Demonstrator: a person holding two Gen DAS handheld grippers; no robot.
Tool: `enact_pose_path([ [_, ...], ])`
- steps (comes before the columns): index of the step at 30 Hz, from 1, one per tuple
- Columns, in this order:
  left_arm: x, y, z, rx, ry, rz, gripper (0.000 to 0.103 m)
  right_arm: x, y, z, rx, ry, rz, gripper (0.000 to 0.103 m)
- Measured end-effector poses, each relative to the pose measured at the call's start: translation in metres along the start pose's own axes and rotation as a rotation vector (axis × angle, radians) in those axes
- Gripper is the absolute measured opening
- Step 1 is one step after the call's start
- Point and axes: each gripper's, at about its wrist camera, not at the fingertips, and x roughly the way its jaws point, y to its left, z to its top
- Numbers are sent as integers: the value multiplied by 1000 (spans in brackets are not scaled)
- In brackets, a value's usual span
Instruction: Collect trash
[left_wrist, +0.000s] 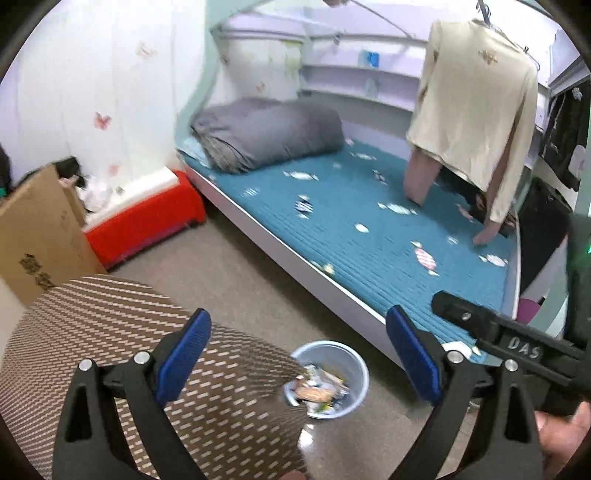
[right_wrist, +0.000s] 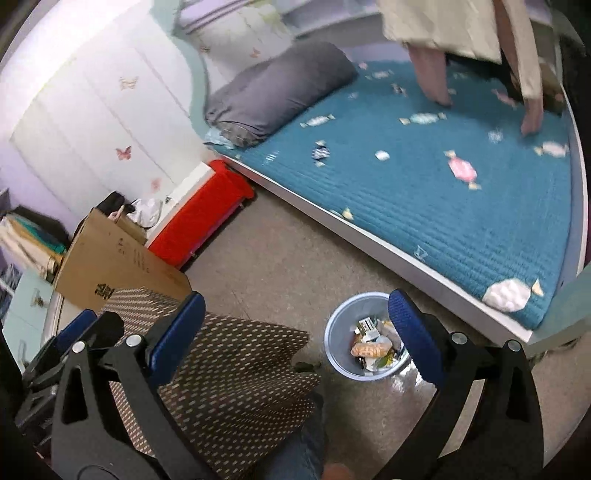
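- The left gripper (left_wrist: 299, 354) has its blue pads spread wide, and nothing sits between them (the jaws frame bare floor and the bin).
- The right gripper (right_wrist: 295, 332) is likewise fully spread and carries nothing.
- The trash bin (left_wrist: 328, 380), a pale blue round bucket, stands on the grey floor (left_wrist: 240, 280) below and ahead of both grippers, apart from them.
- In the left wrist view the bin shows in the gap between the two pads; in the right wrist view the right pad overlaps its rim on the right side.
- Inside the bin lies the trash (right_wrist: 371, 349): crumpled wrappers, one orange packet on top.
- A chair seat (left_wrist: 122, 332) of brown woven mesh is just left of the bin, under the left pad of each gripper.
- The bed (right_wrist: 443, 206) with a teal candy-print cover runs beyond the bin, a folded grey quilt (left_wrist: 266, 133) at its far end.
- A red box (right_wrist: 199, 218) and a cardboard box (left_wrist: 33, 236) stand by the white wall to the left.
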Motion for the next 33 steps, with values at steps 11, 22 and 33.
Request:
enact_pose_path([
  [11,-124,71,-24,-116,-169,212,94,-77,107,-20,-209,-110,57,97],
  [22,-235,129,-47,-257,-311,375,97,-144,192,-44,-394,-231,134,97],
  [33,-304,137,-76,-329,-425,484,98,-189,234,-69,-516,-351,149,97],
])
